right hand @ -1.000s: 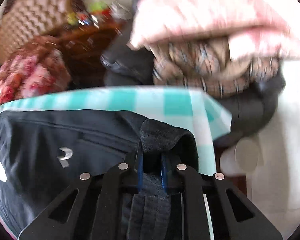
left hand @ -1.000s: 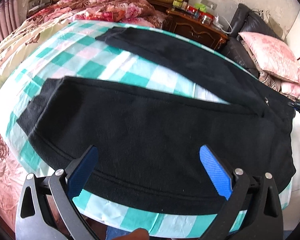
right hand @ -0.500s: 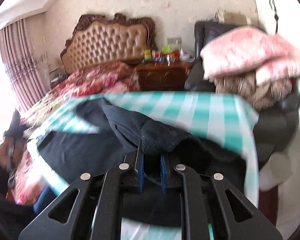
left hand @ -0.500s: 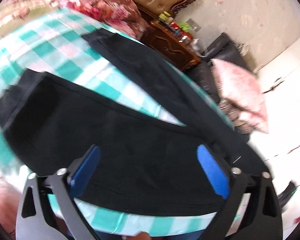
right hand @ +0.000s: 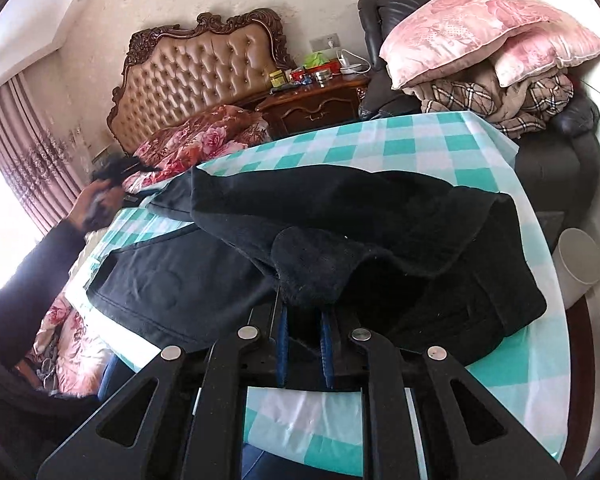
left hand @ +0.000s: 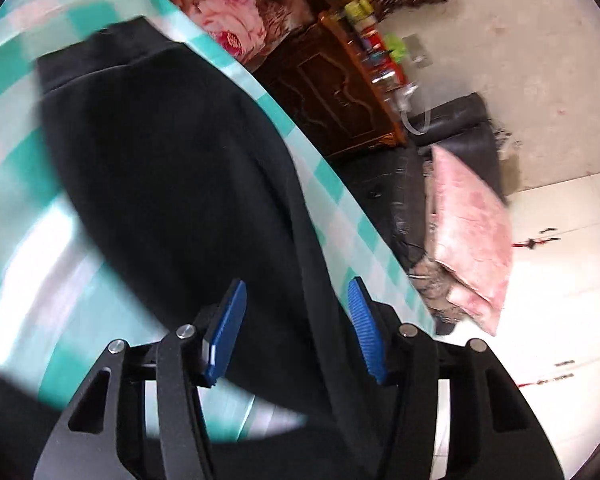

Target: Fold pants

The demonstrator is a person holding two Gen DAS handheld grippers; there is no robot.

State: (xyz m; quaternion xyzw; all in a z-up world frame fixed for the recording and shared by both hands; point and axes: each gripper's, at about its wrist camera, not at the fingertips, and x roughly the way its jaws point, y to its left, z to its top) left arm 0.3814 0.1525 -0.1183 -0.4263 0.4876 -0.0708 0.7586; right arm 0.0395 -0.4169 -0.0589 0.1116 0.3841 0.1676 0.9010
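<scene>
Right gripper (right hand: 303, 340): clamped on a bunched fold of the pants (right hand: 340, 224).
Left gripper (left hand: 296, 332): part-open, holding nothing, over the leg.
Long axis: runs away from both grippers across the checked surface (right hand: 432, 140).

Left wrist view — close over the black pants (left hand: 172, 168), tilted; right wrist view faces the headboard (right hand: 204, 68) — both share pants and nightstand (right hand: 316, 108).

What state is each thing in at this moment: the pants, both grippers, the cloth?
Black pants: partly folded, one part lifted over the rest.
Right gripper: shut on a bunched fold of the pants.
Left gripper: open, fabric between its fingers, not pinched.
Checkered tablecloth: spread flat under the pants.
</scene>
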